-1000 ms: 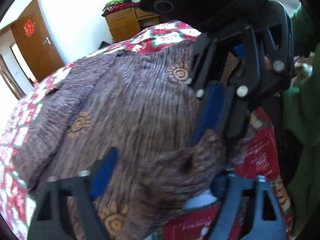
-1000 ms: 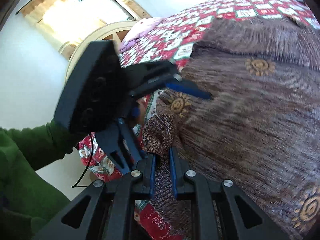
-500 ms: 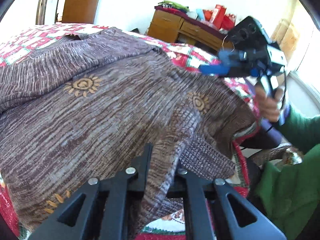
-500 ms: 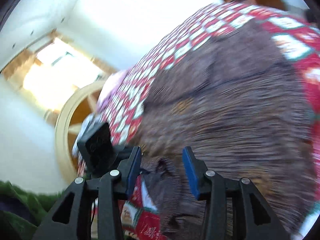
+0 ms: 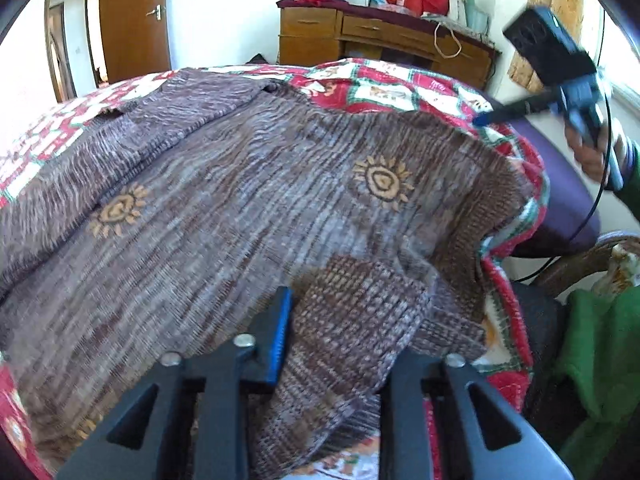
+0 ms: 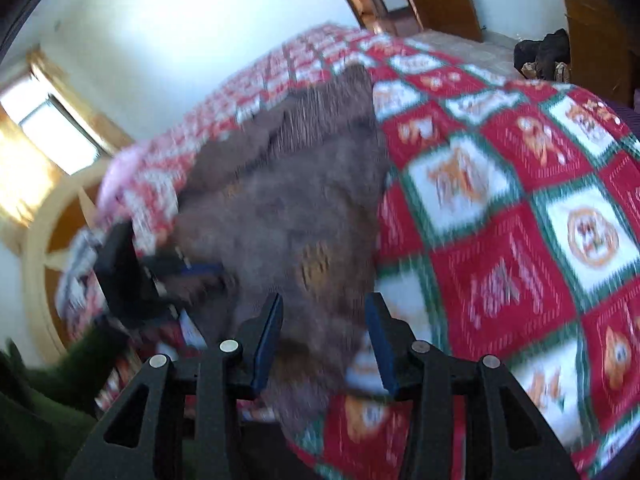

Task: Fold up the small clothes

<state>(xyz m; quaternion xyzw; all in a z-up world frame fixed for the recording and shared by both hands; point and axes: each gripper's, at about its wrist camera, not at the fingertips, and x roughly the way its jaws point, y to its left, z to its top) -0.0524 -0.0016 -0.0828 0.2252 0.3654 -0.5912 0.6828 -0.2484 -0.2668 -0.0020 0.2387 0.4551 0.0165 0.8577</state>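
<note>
A brown knitted sweater (image 5: 240, 208) with orange sun motifs lies spread on the red, white and green quilt (image 5: 384, 88). Its ribbed hem corner (image 5: 352, 336) is folded up near the bed's edge. My left gripper (image 5: 340, 344) is open, with that corner draped between its fingers; the right finger is hidden by cloth. My right gripper (image 6: 324, 336) is open and empty above the sweater's edge (image 6: 288, 208); that view is blurred. The right gripper also shows in the left wrist view (image 5: 560, 76), raised at the far right.
A wooden dresser (image 5: 380, 40) piled with clothes and bags stands at the back wall, next to a brown door (image 5: 134, 16). A purple mattress edge (image 5: 560, 200) and a wicker chair (image 5: 592, 264) lie to the right. My green sleeve (image 5: 600, 352) is at lower right.
The left gripper was shut on the sweater's corner half a second ago and has opened. The right gripper has let go of the sweater and swung up and away to the right.
</note>
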